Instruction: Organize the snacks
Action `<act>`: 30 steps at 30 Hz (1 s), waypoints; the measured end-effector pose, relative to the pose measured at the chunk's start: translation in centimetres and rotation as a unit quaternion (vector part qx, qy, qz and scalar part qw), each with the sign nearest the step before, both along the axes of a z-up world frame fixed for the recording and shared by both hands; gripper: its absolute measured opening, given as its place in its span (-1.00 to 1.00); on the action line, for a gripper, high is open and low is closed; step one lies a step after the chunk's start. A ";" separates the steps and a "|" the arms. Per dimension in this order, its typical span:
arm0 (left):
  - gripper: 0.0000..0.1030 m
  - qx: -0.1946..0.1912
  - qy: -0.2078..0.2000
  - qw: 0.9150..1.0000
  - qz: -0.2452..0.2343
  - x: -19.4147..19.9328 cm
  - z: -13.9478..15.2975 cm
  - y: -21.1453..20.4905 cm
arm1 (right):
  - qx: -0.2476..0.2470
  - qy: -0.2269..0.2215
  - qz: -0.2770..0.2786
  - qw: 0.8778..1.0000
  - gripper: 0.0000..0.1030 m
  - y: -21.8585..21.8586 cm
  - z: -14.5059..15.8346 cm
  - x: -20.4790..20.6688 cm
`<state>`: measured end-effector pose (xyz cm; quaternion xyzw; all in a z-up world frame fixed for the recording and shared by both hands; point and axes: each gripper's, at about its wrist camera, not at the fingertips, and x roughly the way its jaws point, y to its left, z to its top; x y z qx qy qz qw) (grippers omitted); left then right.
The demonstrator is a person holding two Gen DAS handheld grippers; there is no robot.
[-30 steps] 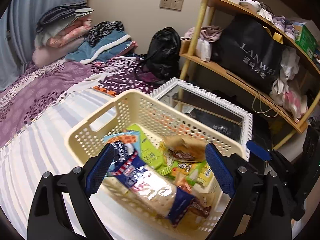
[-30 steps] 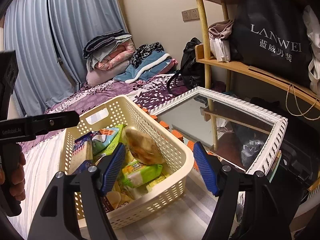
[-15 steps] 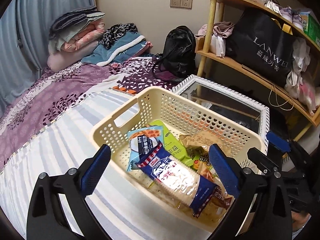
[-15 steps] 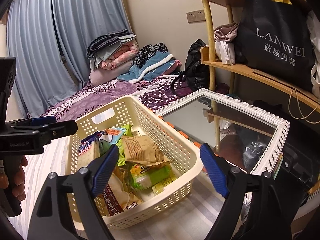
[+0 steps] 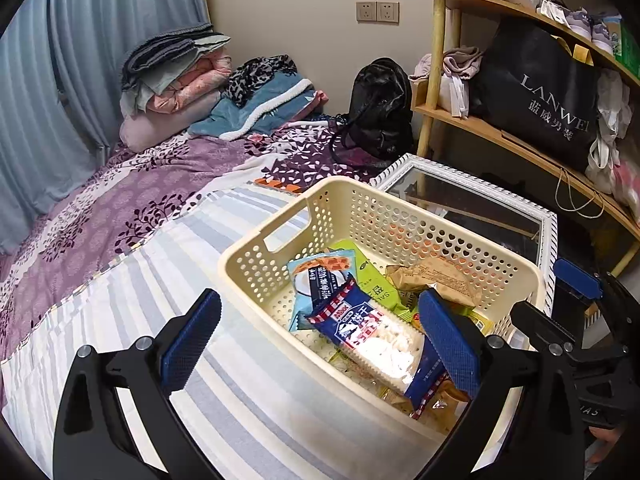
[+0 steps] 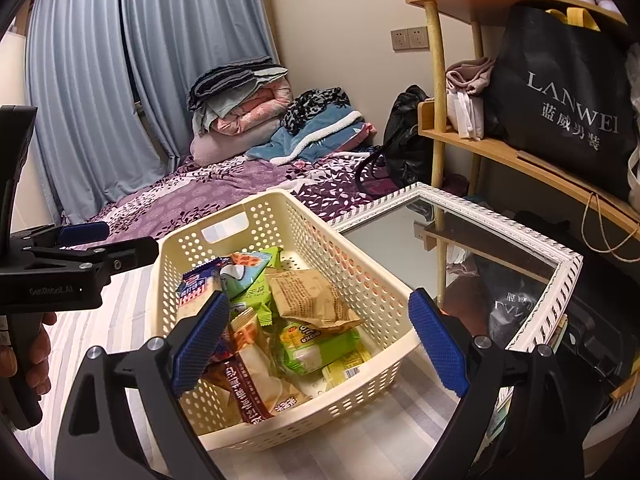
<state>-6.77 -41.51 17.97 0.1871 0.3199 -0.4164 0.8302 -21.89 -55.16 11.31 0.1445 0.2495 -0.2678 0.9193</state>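
- The left hand-held gripper (image 5: 320,336) hangs over the near end of the basket (image 5: 362,196), its jaws spread wide with nothing clamped; they have just been opening. One blue pad sits outside the basket wall, the other over the snacks.
- The right hand-held gripper (image 6: 320,336) is likewise apart and empty, jaws just opened wider, above the basket's near corner.
- The snacks lie loose in the cream basket on the striped bed (image 5: 132,280): a blue cracker pack (image 5: 372,340), a green packet (image 6: 316,348), a brown paper-look packet (image 6: 312,300). No snack shows outside it, so the gathering looks largely done; tidying may remain.
- Readable writing: "LANWEI" on the black bag (image 6: 560,104), "GenRobot.AI" on the left tool's body. Packet print is too small to read.
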 end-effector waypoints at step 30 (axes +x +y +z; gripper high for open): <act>0.95 0.058 -0.143 0.985 0.076 -2.7 0.9 3.6 | -0.056 0.063 0.020 0.996 0.91 4.1 0.7 0.2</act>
